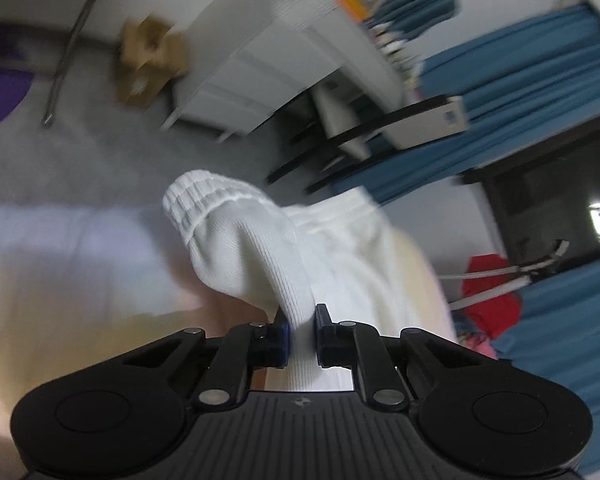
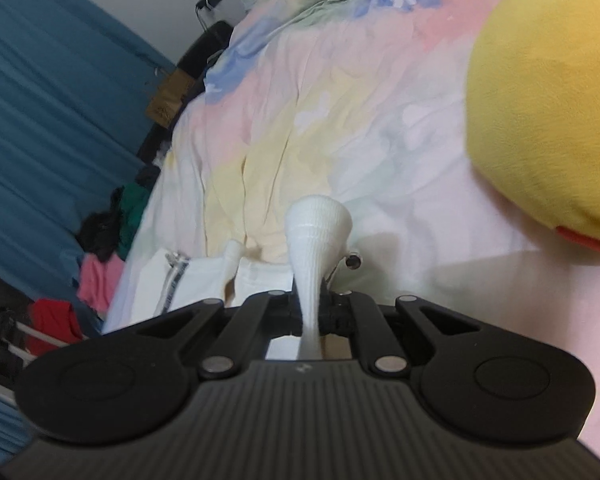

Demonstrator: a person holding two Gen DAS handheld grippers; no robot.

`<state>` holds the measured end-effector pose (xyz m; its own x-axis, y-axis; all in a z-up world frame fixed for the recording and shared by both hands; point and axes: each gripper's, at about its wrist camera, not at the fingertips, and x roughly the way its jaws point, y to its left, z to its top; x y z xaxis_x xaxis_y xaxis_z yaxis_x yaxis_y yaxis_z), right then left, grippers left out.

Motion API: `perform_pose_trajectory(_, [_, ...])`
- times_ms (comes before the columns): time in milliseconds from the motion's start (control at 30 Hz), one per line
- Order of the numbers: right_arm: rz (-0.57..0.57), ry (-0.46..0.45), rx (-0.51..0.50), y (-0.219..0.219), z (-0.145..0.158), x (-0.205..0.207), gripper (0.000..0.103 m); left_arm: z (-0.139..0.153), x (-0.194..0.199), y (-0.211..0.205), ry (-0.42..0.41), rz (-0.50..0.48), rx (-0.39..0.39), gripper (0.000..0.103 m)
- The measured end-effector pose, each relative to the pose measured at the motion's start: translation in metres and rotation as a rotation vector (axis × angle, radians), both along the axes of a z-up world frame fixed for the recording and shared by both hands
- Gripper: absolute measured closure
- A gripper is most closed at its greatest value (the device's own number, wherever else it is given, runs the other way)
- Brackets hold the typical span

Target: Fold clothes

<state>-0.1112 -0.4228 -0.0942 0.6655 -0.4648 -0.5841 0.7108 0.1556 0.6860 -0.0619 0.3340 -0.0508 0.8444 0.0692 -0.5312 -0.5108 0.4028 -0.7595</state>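
Here, a white sock (image 1: 236, 248) is pinched between the closed left gripper (image 1: 302, 332) and, at another part, the closed right gripper (image 2: 310, 312), held above a pastel bedsheet (image 2: 340, 112). Even tension is arguably needed so the ends are matched neatly.

Left wrist view: heavy motion blur across the room; the brown carton (image 1: 150, 62) and shelf contents are smeared beyond identification. The white sock (image 1: 244, 252) runs below the left gripper (image 1: 302, 336), its lower end hidden by the gripper body. Right wrist view: the yellow plush (image 2: 548, 120) is cut off at the right edge. The clothing pile (image 2: 112, 220) beside the bed (image 2: 340, 100) is too blurred to sort. A small metal part (image 2: 354, 261) behind the second sock (image 2: 316, 240) cannot be identified
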Motion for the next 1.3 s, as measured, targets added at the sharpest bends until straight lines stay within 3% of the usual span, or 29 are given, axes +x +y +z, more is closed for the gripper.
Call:
perform_pose_trajectory(167, [-0.02,-0.072,0.001,-0.003,0.012,-0.022,0.098,0.023,-0.011,0.006,-0.062,-0.023,-0.062,0.092])
perform_pose_trajectory(300, [0.014,-0.115,-0.016,-0.012,0.04,-0.007,0.097,0.044,0.001,0.007,-0.09,-0.041,-0.078,0.092])
perform_pose_trajectory(400, [0.049,-0.105,-0.05,-0.021,0.065,0.031,0.098,0.064,0.036,0.002,-0.096,-0.051,-0.046,0.092])
perform_pose_trajectory(467, [0.08,-0.09,-0.087,-0.028,0.08,0.068,0.098,0.078,0.071,-0.007,-0.099,-0.066,0.021,0.092])
perform_pose_trajectory(600, [0.14,-0.003,-0.212,-0.033,0.096,0.17,0.098,0.081,0.163,-0.029,-0.086,-0.068,0.142,0.091])
perform_pose_trajectory(667, [0.141,0.036,-0.218,-0.037,0.087,0.223,0.097,0.072,0.214,-0.039,-0.063,-0.064,0.186,0.091])
perform_pose_trajectory(833, [0.176,0.183,-0.263,-0.044,0.032,0.344,0.097,0.03,0.333,-0.057,-0.005,-0.083,0.211,0.091])
perform_pose_trajectory(933, [0.189,0.231,-0.293,-0.045,-0.003,0.387,0.097,0.002,0.388,-0.072,0.07,-0.137,0.344,0.09])
perform_pose_trajectory(967, [0.188,0.246,-0.303,-0.044,-0.014,0.396,0.097,-0.009,0.403,-0.077,0.102,-0.161,0.396,0.09])
perform_pose_trajectory(1033, [0.184,0.253,-0.311,-0.042,-0.032,0.406,0.097,-0.024,0.417,-0.08,0.129,-0.18,0.426,0.087])
perform_pose_trajectory(1167, [0.206,0.217,-0.339,-0.032,-0.032,0.391,0.094,-0.028,0.422,-0.08,0.127,-0.195,0.428,0.083])
perform_pose_trajectory(1233, [0.219,0.197,-0.353,-0.026,-0.03,0.383,0.092,-0.021,0.419,-0.078,0.111,-0.218,0.425,0.075])
perform_pose_trajectory(1300, [0.231,0.177,-0.368,-0.021,-0.028,0.374,0.083,-0.011,0.405,-0.077,0.086,-0.233,0.425,0.059])
